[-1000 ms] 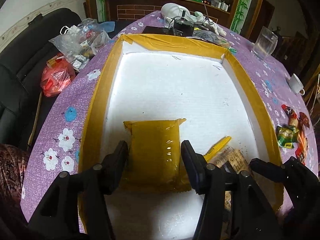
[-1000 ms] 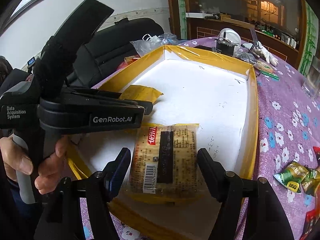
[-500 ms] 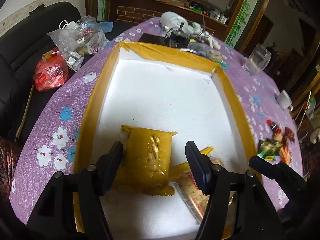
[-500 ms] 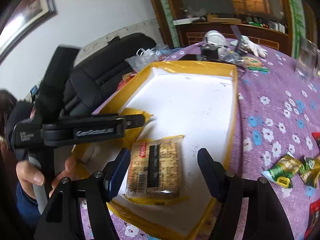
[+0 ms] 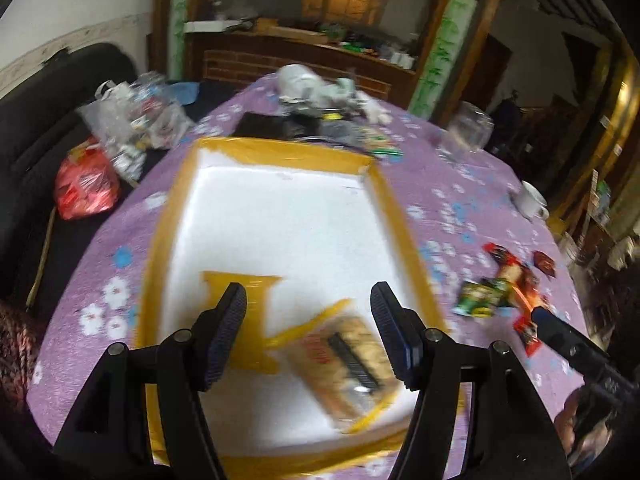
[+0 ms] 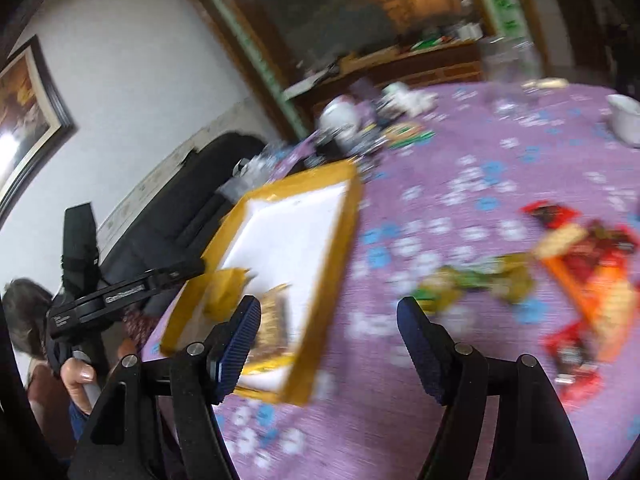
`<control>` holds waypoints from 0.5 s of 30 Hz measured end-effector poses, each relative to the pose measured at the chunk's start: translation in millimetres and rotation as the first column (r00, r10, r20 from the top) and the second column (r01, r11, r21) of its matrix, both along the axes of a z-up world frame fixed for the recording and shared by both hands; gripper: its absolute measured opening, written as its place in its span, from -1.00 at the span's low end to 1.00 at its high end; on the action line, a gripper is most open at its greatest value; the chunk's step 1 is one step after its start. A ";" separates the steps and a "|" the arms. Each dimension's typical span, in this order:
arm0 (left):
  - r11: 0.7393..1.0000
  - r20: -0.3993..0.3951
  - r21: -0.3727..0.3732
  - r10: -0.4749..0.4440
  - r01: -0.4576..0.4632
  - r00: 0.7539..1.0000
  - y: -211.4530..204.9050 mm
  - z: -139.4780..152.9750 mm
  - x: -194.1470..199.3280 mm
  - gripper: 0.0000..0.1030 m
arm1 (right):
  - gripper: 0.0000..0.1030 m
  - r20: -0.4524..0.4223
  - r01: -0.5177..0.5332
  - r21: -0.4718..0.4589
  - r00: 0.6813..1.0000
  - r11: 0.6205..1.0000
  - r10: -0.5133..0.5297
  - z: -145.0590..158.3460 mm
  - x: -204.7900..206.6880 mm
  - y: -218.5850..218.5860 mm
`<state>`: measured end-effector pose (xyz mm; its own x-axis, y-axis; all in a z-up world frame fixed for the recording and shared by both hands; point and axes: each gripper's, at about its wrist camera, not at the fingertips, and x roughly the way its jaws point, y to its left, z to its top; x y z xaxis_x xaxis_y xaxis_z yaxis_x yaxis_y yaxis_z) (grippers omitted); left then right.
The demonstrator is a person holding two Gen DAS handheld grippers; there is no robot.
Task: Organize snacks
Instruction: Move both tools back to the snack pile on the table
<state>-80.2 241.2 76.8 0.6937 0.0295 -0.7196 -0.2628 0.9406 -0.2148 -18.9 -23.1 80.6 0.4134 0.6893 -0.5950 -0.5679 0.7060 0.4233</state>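
Two packets are already lying in the yellow-rimmed tray (image 5: pixel 404 216): a plain yellow packet (image 5: pixel 256 312) low and left of centre in the left wrist view, and a cracker packet (image 5: pixel 348 360) just to its right, slanting toward the lower right. Still waiting on the purple flowered desk (image 6: pixel 460 208) is a loose pile of snacks (image 6: pixel 576 268), red and orange wrappers with a green packet (image 6: pixel 460 284) at its near edge, filling the right of the right wrist view. That pile is sitting to the right of and beyond the right gripper (image 6: pixel 328 344), whose jaws are standing apart with nothing between them, having just been opening. This hand looks much the nearer to the pile, so the next pick probably falls to it. Over the tray, the left gripper (image 5: pixel 308 332) is hovering above both packets, jaws apart and gripping nothing after widening. Blur is hiding how each wrapper's long axis runs.
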 end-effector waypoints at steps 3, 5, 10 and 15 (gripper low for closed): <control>0.996 0.004 0.008 -0.084 0.084 0.996 -28.4 5.1 8.9 0.24 | 0.43 0.033 0.090 0.002 0.995 0.996 -0.090 2.5 2.4 -42.1; 0.991 -0.010 0.024 -0.131 0.131 0.991 -47.5 5.4 16.6 0.24 | 0.43 0.059 0.160 -0.007 0.985 0.987 -0.160 1.6 3.2 -67.0; 0.973 -0.050 0.046 -0.222 0.225 0.974 -92.7 0.0 33.2 0.24 | 0.43 0.054 0.305 -0.008 0.951 0.952 -0.305 -7.9 12.3 -126.8; 0.959 -0.101 0.051 -0.273 0.279 0.957 -122.0 -9.2 47.5 0.24 | 0.43 -0.006 0.410 0.008 0.912 0.912 -0.410 -22.7 26.6 -172.1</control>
<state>-32.7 119.2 67.5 0.6120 -0.1058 -0.7837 -0.0064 0.9903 -0.1387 7.7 -195.2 57.9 0.6583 0.4652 -0.5918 -0.2280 0.8725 0.4322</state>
